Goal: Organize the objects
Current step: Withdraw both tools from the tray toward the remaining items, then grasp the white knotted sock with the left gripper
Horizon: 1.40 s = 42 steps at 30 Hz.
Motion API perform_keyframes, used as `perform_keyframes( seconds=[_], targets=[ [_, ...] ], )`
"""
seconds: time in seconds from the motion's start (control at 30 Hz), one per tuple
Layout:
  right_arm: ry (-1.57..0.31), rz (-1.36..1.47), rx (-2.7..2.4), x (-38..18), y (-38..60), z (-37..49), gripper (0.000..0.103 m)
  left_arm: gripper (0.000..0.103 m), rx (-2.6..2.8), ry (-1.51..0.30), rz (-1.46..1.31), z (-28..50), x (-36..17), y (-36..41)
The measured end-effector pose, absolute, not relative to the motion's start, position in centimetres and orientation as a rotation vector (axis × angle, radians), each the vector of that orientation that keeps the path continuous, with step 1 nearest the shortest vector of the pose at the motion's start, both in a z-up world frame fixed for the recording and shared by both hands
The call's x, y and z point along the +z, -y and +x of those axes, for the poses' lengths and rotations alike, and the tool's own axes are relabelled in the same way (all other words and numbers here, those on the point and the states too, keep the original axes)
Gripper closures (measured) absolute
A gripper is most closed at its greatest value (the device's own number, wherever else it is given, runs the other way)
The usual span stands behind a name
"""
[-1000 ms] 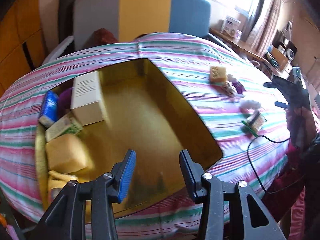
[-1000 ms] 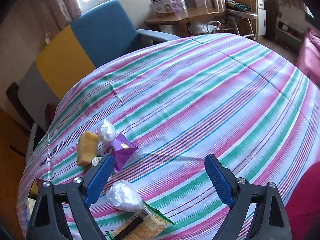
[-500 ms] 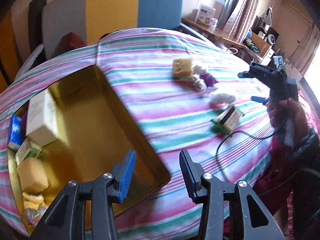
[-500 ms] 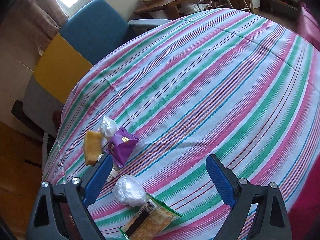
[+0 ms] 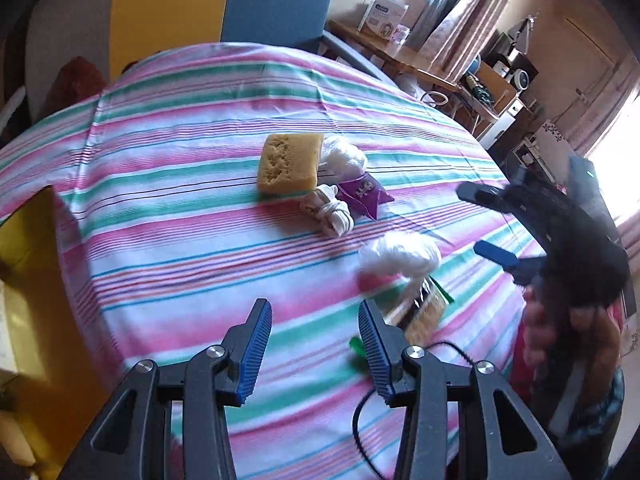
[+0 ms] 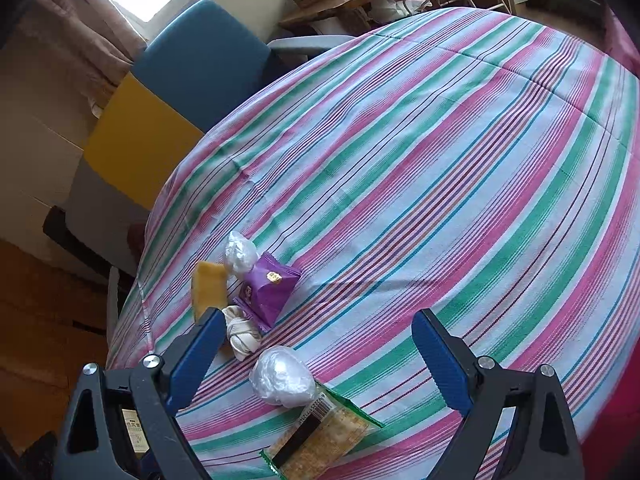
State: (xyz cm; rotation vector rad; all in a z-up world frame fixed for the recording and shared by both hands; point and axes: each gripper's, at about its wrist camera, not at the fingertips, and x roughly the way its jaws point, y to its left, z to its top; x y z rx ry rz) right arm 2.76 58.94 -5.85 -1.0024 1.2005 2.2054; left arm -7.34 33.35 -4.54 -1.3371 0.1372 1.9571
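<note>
On the striped tablecloth (image 5: 180,208) lies a cluster: a yellow sponge (image 5: 290,162), a purple snack packet (image 5: 362,194), a knotted white cloth (image 5: 330,210), two crumpled white plastic balls (image 5: 400,256) and a cracker packet (image 5: 424,312). My left gripper (image 5: 314,348) is open and empty, hovering over bare cloth just left of the cracker packet. My right gripper (image 6: 316,344) is open wide and empty above the plastic ball (image 6: 282,376) and the cracker packet (image 6: 320,440). The sponge (image 6: 210,288), the purple packet (image 6: 270,288) and the knotted cloth (image 6: 240,332) lie beyond its left finger.
A yellow box (image 5: 28,240) with sorted items shows at the left edge. A black cable (image 5: 360,412) trails over the table's near edge. A hand (image 5: 560,320) holds the right gripper (image 5: 470,220). A blue and yellow chair (image 6: 192,80) stands behind the table.
My left gripper has swung right, away from the yellow box and over to the loose items, still open the same width. The right gripper stayed in place and rolled a little.
</note>
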Motion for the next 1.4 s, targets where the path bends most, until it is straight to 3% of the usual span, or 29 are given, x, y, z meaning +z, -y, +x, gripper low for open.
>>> perform_keyframes(
  seconds=[0.53, 0.6, 0.63, 0.73, 1.07, 1.4],
  targets=[
    [-1.291, -1.053, 2.233, -6.8, -58.9, 1.8, 0.007, 0.058, 1.995, -0.076, -1.409, -13.9, -10.1, -43.4],
    [-1.295, -1.058, 2.231, -6.9, -58.9, 1.7, 0.007, 0.061, 2.023, -0.094, -1.389, -14.3, -10.9, -43.7],
    [-1.292, -1.062, 2.232, -6.9, -58.9, 1.6, 0.007, 0.068, 2.038, -0.112, -1.369, -14.3, -10.9, -43.7],
    [-1.265, -1.071, 2.251, -6.8, -58.6, 1.4, 0.007, 0.072, 2.008, -0.107, -1.373, -14.2, -10.9, -42.8],
    [-1.160, -1.188, 2.292, -7.2, -57.4, 0.0, 0.010, 0.073, 1.992, -0.194, -1.398, -11.6, -10.4, -39.4],
    [-0.940, -1.337, 2.334, -8.0, -55.1, -2.0, 0.011, 0.073, 1.991, -0.213, -1.360, -6.3, -10.0, -34.0]
  ],
)
